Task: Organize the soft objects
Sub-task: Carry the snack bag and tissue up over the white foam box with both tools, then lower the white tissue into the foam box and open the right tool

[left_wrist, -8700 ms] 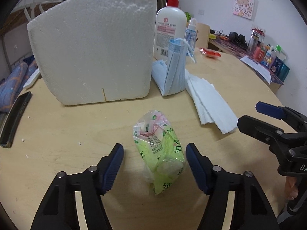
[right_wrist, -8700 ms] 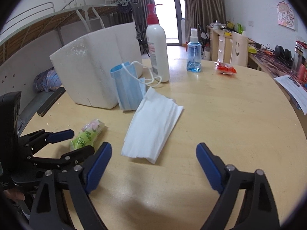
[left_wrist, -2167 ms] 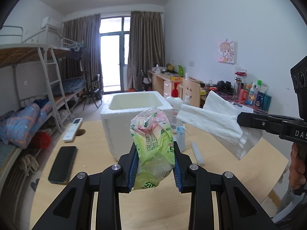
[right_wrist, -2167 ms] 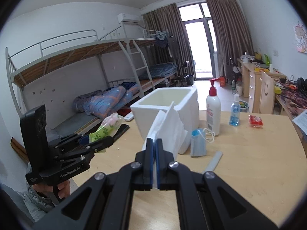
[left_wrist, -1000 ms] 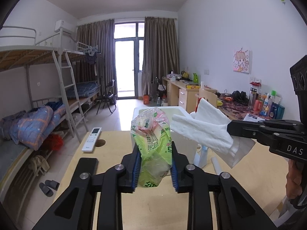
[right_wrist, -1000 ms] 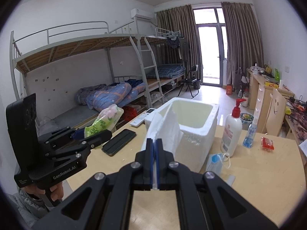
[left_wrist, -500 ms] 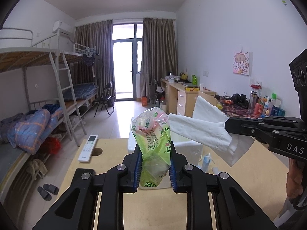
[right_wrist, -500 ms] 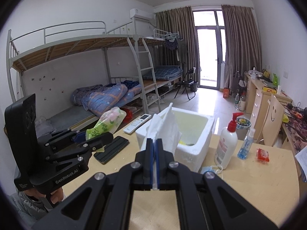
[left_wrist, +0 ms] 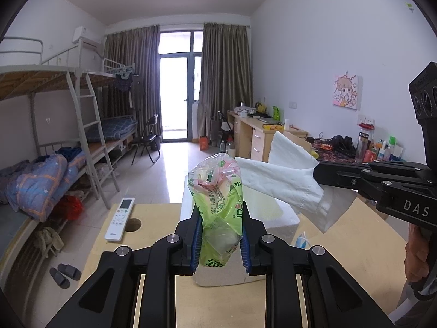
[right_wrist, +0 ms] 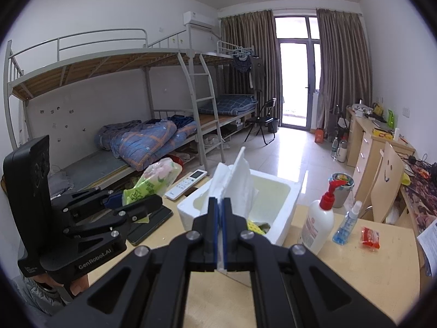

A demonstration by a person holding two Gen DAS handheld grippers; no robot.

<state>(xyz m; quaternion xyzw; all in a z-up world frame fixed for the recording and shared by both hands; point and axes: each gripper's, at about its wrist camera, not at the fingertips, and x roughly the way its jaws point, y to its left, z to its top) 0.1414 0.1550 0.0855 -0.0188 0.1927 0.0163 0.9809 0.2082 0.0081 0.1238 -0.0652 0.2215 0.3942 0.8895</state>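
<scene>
Both lifted off table [right_wrist: 355,268] — packet [left_wrist: 218,205] between left claw [left_wrist: 220,240] pads

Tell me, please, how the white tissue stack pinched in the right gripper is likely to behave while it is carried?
Probably floppy: the white tissue stack fans out and droops beyond the shut right gripper. Likely very light, since a thin edge pinch holds it aloft. Its loose layers splay apart, so single sheets might slip free or snag on the foam box rim.
</scene>
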